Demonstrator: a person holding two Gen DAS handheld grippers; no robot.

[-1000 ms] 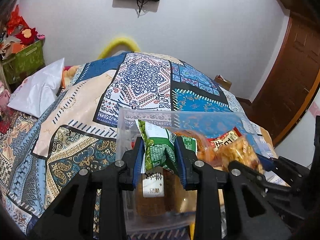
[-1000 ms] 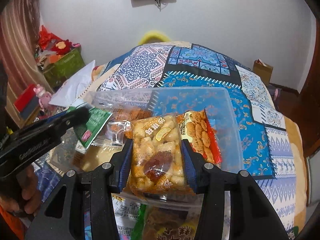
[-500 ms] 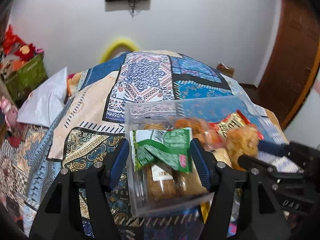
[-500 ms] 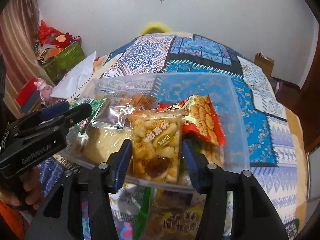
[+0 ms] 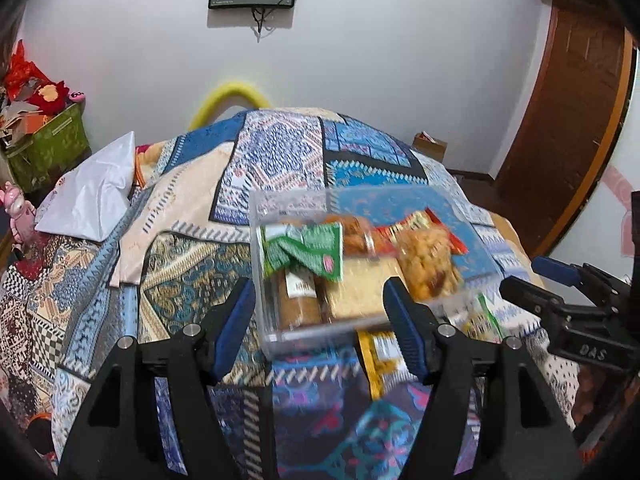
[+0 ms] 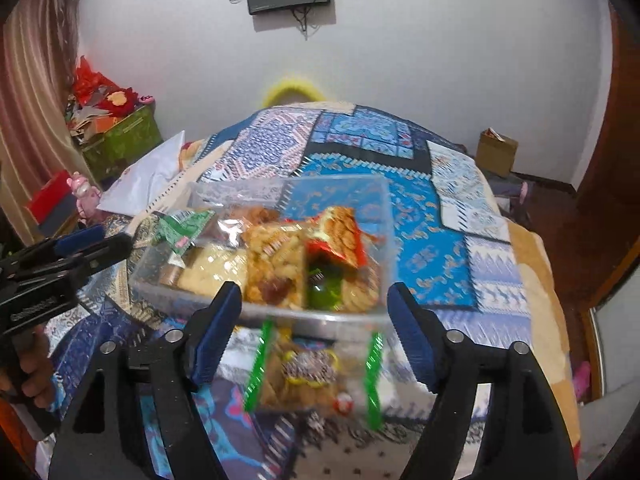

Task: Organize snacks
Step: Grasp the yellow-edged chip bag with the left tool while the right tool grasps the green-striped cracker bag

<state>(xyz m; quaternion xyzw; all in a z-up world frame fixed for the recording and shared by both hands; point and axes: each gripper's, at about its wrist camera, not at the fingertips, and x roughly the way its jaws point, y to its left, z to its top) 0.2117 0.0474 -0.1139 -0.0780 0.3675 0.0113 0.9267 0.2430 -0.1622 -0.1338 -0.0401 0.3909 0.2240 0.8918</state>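
Your patchwork bedspread (image 5: 280, 168) fills mid-frame, and the clear snack tub (image 6: 384, 216) sits on it at centre, its long side running left to right. Your left gripper (image 5: 320, 312) and right gripper (image 6: 314, 312) both reach in level from the lower edge, jaws spread wide, holding nothing. The green packet (image 5: 316, 248) lies in the tub's left end.

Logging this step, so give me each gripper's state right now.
Left gripper: open, holding nothing.
Right gripper: open, holding nothing.
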